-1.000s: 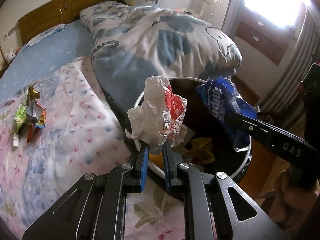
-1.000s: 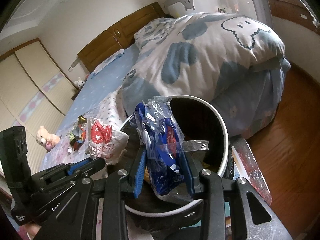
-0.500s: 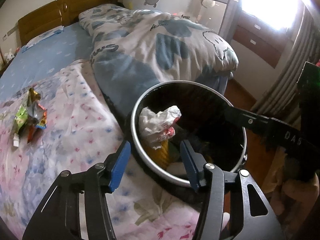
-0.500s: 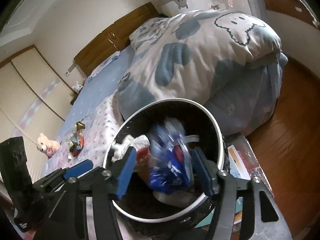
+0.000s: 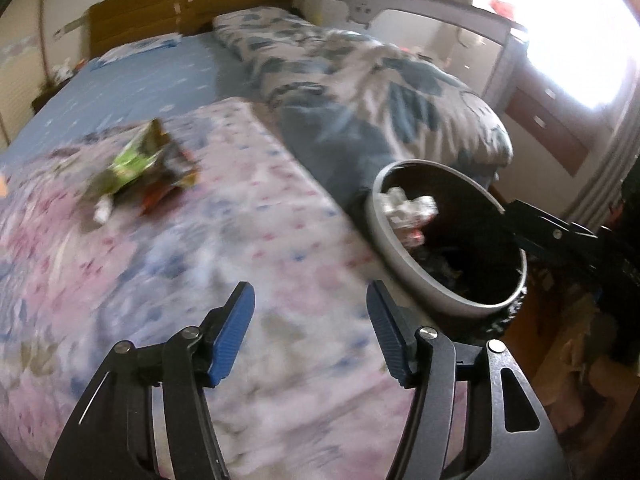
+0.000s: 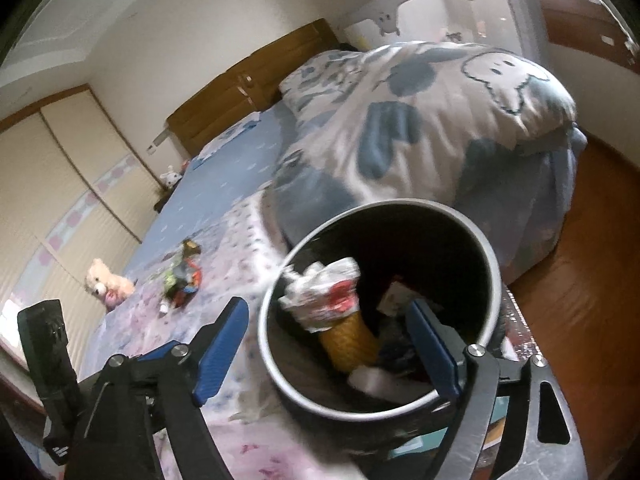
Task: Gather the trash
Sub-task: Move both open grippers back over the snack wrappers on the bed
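Observation:
A round bin (image 5: 384, 240) (image 6: 494, 280) with a grey rim stands beside the bed. Inside it lies a crumpled white and red wrapper (image 5: 408, 210) (image 6: 324, 294) on other trash. A bunch of green and orange snack wrappers (image 5: 140, 164) (image 6: 182, 280) lies on the flowered bedsheet. My left gripper (image 5: 310, 296) hovers over the sheet left of the bin, its jaws opening with nothing between them. My right gripper (image 6: 328, 308) hangs over the bin's mouth, jaws opening, with no item pinched between the pads.
A bulky blue and white duvet (image 5: 372, 92) (image 6: 432, 120) is heaped behind the bin. A plush bear (image 6: 106, 282) sits at the bed's far left edge. Wooden headboard (image 5: 188, 8), wardrobe doors (image 6: 60, 184) and wooden floor (image 6: 580, 272) surround the bed.
Both grippers let go of their wrappers, which dropped into the bin. The left gripper then swung left over the bedsheet. Both sets of jaws spread wider.

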